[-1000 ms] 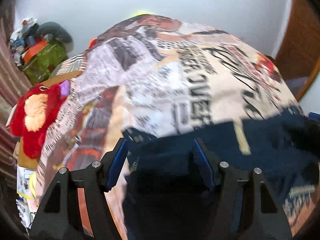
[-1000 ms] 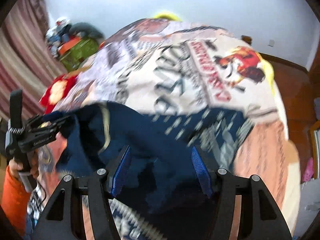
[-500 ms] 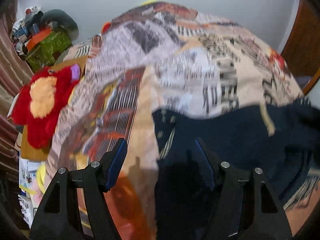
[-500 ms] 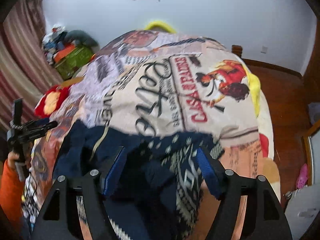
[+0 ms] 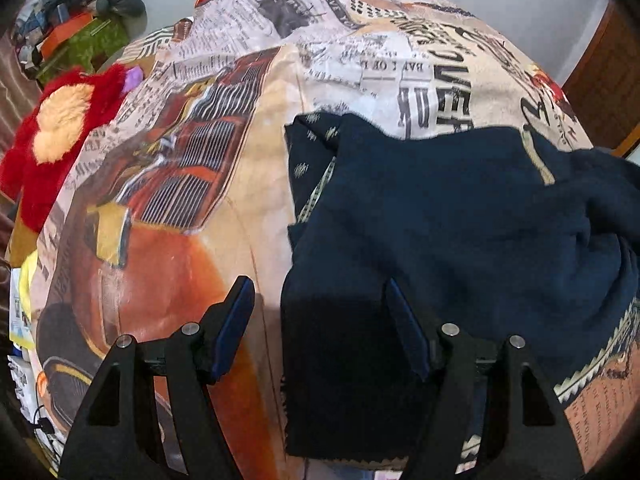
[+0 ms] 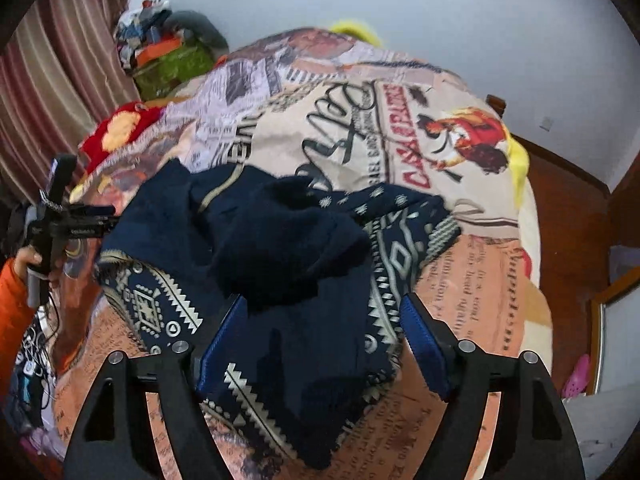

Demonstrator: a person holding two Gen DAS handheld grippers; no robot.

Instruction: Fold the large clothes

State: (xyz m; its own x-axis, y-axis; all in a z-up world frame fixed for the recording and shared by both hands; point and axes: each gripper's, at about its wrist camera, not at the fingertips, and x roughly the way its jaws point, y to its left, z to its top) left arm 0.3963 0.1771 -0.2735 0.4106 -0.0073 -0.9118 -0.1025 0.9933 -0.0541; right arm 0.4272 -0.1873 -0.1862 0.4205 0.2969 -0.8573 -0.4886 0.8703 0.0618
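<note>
Garment [image 6: 288,240]: dark navy, with cream zigzag and diamond bands along the edges.
Bedspread [image 5: 256,92]: beige and orange, printed with newsprint, black lettering, red lettering and a red-dressed dancer.
Plush toy [image 5: 52,136]: red, with a pale yellow patch.
Fingers [image 5: 234,326]: black, with blue pads.
Curtain [image 6: 60,80]: brown and pink stripes.
Sleeve [image 6: 12,300]: orange.

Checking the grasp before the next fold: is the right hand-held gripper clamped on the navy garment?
No, the right hand-held gripper stands wide open, its blue pads apart over the navy garment.
</note>
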